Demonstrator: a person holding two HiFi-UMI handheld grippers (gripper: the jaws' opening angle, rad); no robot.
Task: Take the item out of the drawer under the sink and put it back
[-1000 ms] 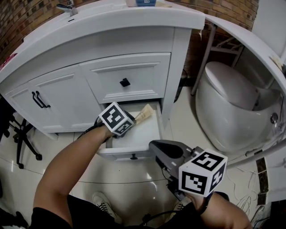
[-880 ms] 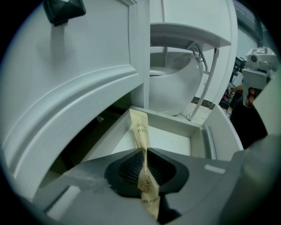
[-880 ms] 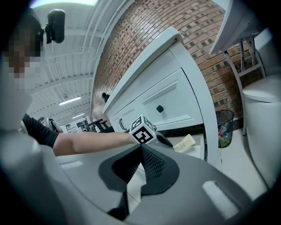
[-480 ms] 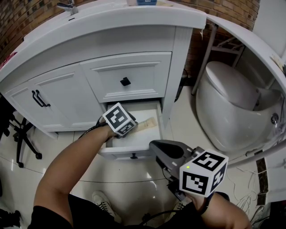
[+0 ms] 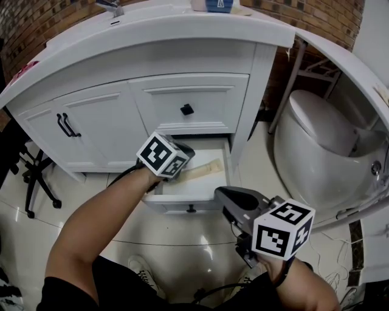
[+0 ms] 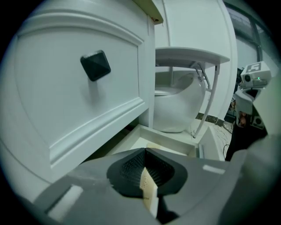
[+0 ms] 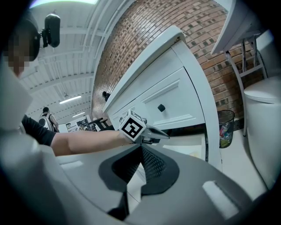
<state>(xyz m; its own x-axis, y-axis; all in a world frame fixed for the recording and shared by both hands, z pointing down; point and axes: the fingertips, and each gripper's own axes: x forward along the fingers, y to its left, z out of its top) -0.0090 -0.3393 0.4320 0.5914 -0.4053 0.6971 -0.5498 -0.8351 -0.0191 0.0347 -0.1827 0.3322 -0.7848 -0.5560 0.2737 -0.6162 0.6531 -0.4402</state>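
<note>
The tan flat item (image 5: 206, 169) now lies in the open drawer (image 5: 182, 204) under the sink, slanting from 8 o'clock up to 2 o'clock. A second ago it was raised in the left gripper (image 5: 184, 150). That gripper's jaws have since let go and are pressed together on nothing (the item shows just below them). The right gripper (image 5: 220, 193), jaws also together and empty, hangs as before at the drawer's 5 o'clock.

White toilet (image 5: 322, 130), brick wall (image 5: 316, 15) (office chair (image 5: 27, 176) left)
</note>
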